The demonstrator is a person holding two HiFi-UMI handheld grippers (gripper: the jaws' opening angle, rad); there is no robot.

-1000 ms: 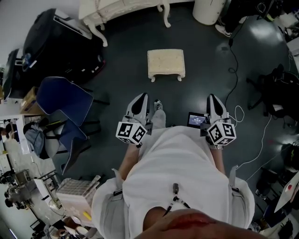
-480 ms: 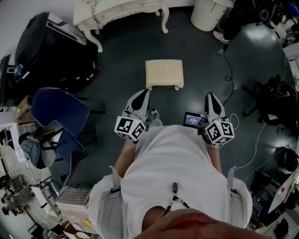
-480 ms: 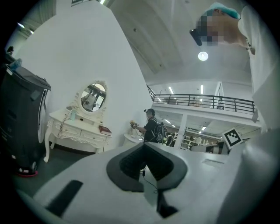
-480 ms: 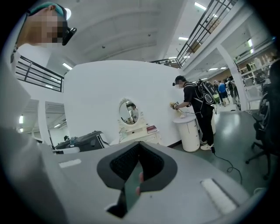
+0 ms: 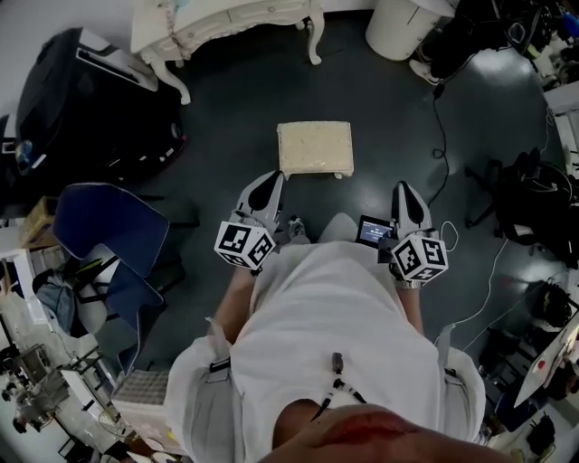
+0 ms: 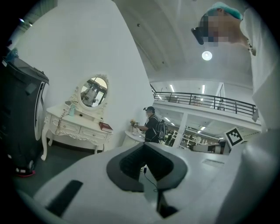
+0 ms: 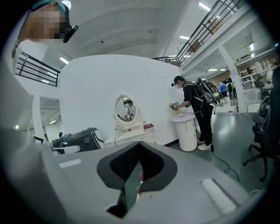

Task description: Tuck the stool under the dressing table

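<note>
reader: stool position?

legend: cream rectangular padded stool [image 5: 315,147] with short carved legs, standing upright on the dark grey floor [image 5: 235,127]. it stands ahead of the person, clear of the ornate cream dressing table [image 5: 226,16] at the top edge of the head view, with bare floor between the two. it is not under the table.

reader: grippers?

legend: left gripper [image 5: 266,187] and right gripper [image 5: 404,193] are held out in front of the white-clad torso, one on each side of the stool's line. the left tip is near the stool's front edge but does not touch it. the right is further off. each gripper view shows the jaws pressed together with nothing pinched between them.

reader: surroundings?

legend: large black case [image 5: 81,99] stands left of the table, and a blue shell chair [image 5: 113,226] is nearer the person. a white cylindrical pedestal [image 5: 403,25] stands to the table's right, and a black cable [image 5: 443,136] trails over the floor. the left gripper view shows the table's oval mirror [image 6: 93,91] against a white wall, and a second person [image 6: 153,127] standing at the pedestal.
</note>
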